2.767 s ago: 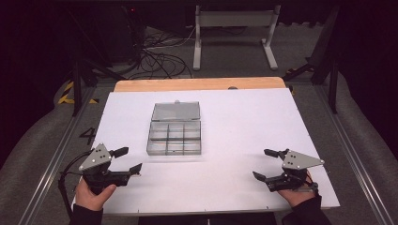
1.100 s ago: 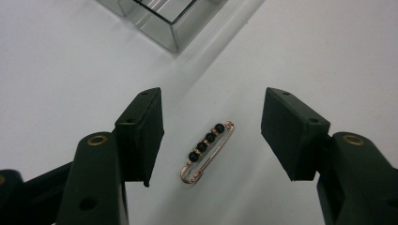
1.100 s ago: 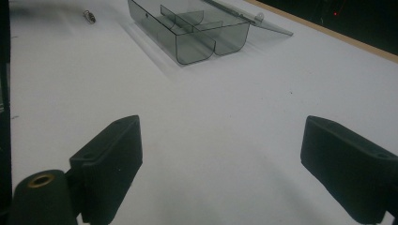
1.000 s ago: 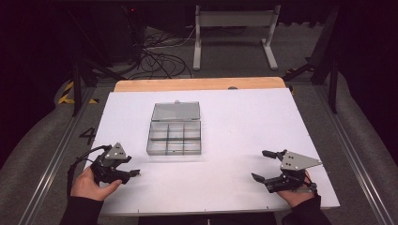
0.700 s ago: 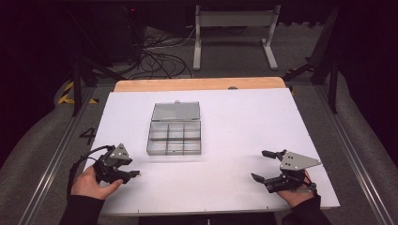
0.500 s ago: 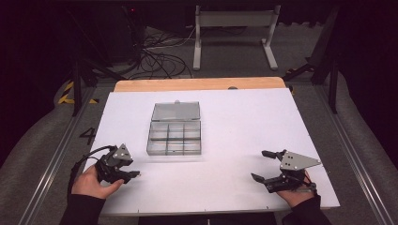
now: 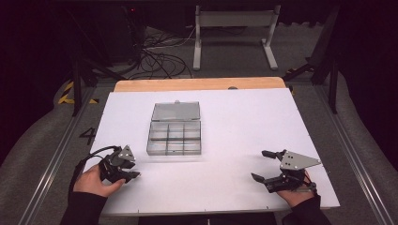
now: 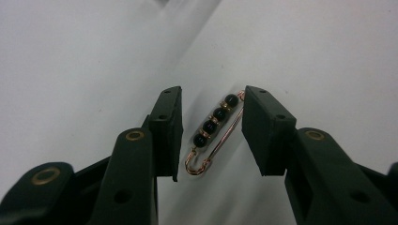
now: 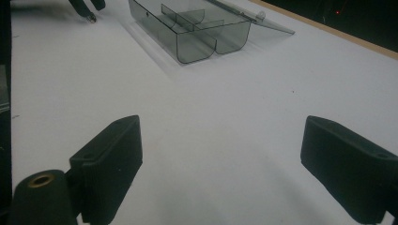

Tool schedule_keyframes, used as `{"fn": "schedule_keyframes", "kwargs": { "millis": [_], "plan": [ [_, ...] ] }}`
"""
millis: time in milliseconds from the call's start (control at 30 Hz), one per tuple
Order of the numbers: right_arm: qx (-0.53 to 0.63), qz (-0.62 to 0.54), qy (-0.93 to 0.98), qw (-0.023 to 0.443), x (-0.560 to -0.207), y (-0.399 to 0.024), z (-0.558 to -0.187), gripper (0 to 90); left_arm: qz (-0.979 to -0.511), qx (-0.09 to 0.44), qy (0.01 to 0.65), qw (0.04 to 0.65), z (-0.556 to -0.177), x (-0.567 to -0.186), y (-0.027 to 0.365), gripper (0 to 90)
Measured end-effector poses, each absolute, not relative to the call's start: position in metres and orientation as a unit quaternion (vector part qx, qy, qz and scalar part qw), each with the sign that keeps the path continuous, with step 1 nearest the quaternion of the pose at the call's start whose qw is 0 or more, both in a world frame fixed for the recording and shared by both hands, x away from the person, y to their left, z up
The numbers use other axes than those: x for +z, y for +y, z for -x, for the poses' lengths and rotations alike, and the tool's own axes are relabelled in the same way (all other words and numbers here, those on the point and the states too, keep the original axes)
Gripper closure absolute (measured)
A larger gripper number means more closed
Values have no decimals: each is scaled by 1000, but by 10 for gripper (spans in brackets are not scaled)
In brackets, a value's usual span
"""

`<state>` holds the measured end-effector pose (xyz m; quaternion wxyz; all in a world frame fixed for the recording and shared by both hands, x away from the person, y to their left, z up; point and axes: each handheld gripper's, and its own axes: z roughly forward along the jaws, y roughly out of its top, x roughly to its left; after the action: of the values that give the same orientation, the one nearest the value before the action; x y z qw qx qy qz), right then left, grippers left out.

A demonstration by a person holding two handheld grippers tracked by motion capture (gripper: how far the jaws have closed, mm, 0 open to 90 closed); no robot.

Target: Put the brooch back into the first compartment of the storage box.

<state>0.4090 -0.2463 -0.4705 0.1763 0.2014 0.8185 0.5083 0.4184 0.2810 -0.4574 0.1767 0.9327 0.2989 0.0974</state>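
A small gold safety pin (image 8: 205, 135) strung with several black beads lies flat on the white table (image 7: 234, 126). My left gripper (image 8: 212, 112) is tipped down over it, open, with one jaw on each side of the pin and neither touching it. In the high view the left gripper (image 7: 127, 168) sits near the front left corner, held by a hand. The right gripper (image 7: 259, 165) rests at the front right, wide open with nothing between its jaws (image 9: 220, 159).
A clear grey compartment box (image 7: 174, 138) stands mid-table with its lid (image 7: 176, 111) laid open at the back; its near wall (image 9: 197, 40) faces the right gripper. A wooden strip (image 7: 199, 84) edges the far side. Cables (image 7: 159, 51) lie on the floor beyond.
The left gripper has shifted a little right and tipped downward, its jaws drawn closer together. The right gripper has stayed in place.
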Motion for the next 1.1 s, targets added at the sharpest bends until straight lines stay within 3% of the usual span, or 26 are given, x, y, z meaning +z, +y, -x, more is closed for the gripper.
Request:
{"fn": "schedule_keyframes", "kwargs": {
  "millis": [333, 567, 633, 1100],
  "plan": [
    [508, -201, 819, 176, -471, -246, -409, 136, -936, 81, 296, 174, -421, -462, 284, 646],
    [508, -201, 819, 176, -470, -247, -409, 136, -936, 74, 292, 179, -420, -461, 286, 747],
    [508, -201, 819, 176, -471, -246, -409, 136, -936, 78, 293, 179, -419, -460, 286, 828],
    [509, -200, 819, 175, -471, -246, -409, 136, -922, 109, 297, 222, -412, -443, 292, 835]
  ]
}}
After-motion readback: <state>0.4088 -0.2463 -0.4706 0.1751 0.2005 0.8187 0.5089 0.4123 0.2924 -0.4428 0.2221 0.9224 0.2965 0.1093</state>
